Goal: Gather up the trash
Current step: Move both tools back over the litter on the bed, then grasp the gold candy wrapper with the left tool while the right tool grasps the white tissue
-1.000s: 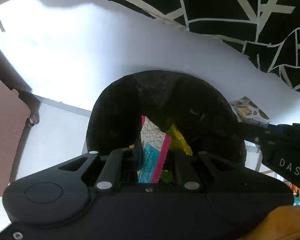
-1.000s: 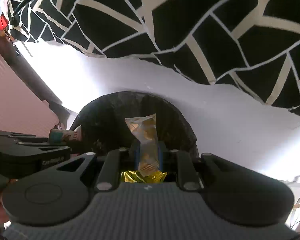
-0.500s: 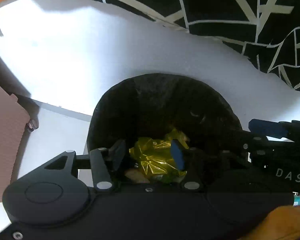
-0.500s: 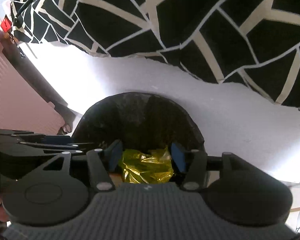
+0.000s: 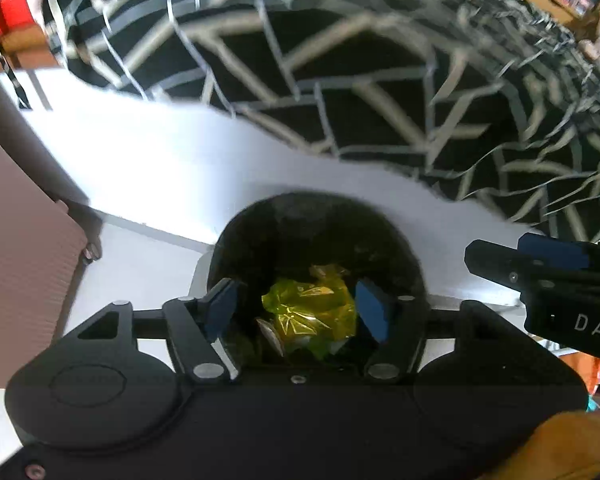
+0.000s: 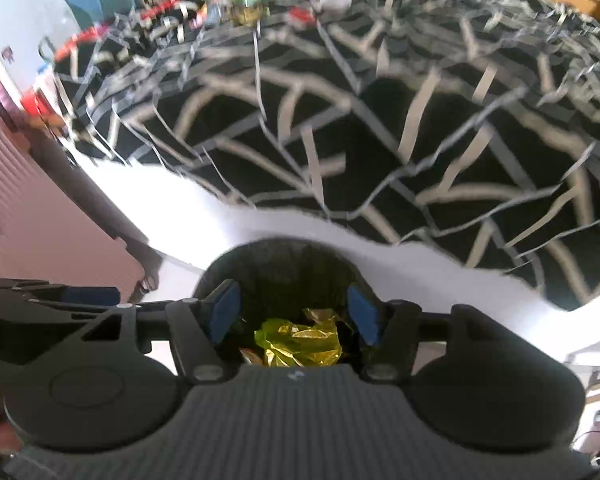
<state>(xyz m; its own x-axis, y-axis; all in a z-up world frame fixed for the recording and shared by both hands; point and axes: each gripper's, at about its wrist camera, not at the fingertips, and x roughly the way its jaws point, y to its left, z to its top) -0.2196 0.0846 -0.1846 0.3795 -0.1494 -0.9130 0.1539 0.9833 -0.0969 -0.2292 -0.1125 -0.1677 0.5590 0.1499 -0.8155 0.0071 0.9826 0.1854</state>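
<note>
Both the left gripper (image 5: 296, 308) and right gripper (image 6: 292, 312) are opening, nothing between them. The crinkly gold wrapper (image 5: 312, 312) sits inside the black bin (image 5: 316, 232); probably featherlight and slippery, best pinched at a crumpled fold.

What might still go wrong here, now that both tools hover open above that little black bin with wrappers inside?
1. The gold wrapper sits crumpled high in the black bin; it may spring out.
2. The left tool and right tool, both opening with nothing between the pads, hang close together and could knock each other.
3. The bin stands near the patterned black blanket, so a snag could tip it.
</note>
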